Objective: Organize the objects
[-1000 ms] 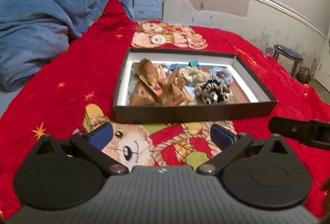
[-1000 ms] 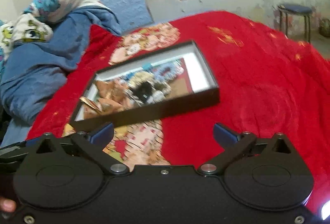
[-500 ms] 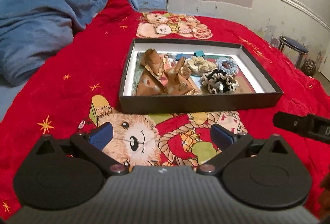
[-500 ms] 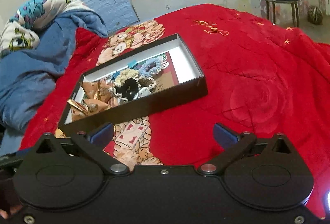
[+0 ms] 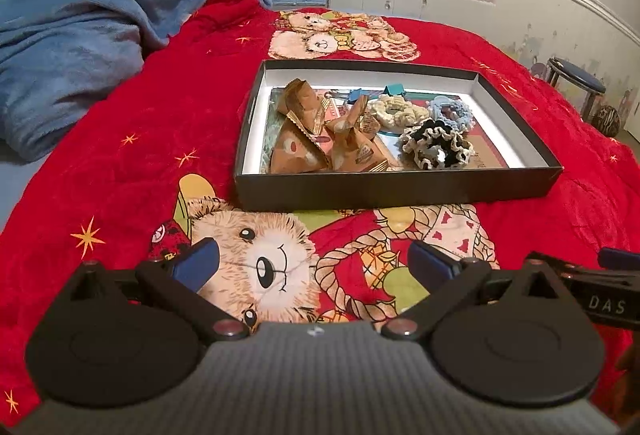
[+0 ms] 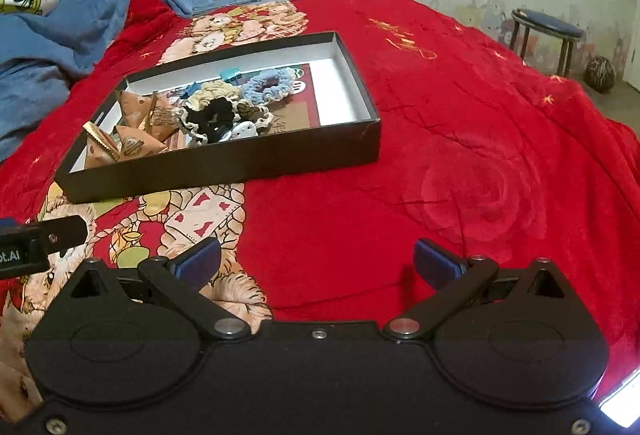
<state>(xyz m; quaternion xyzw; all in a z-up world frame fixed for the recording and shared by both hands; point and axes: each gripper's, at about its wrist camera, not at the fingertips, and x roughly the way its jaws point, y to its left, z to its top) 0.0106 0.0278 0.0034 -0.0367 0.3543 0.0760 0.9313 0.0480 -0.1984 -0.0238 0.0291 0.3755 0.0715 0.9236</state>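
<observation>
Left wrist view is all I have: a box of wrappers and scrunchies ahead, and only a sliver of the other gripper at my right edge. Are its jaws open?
Observer: Yes. The right gripper has its jaws wide open with nothing between them. It is over the red blanket, short of the box.
Operator: Is anything in the box hidden from me?
Observer: A small white item lies by the near wall, next to the black scrunchie.
Operator: Anything else?
Observer: A brownish scrunchie sits beside the black one, on its right in the right wrist view.
</observation>
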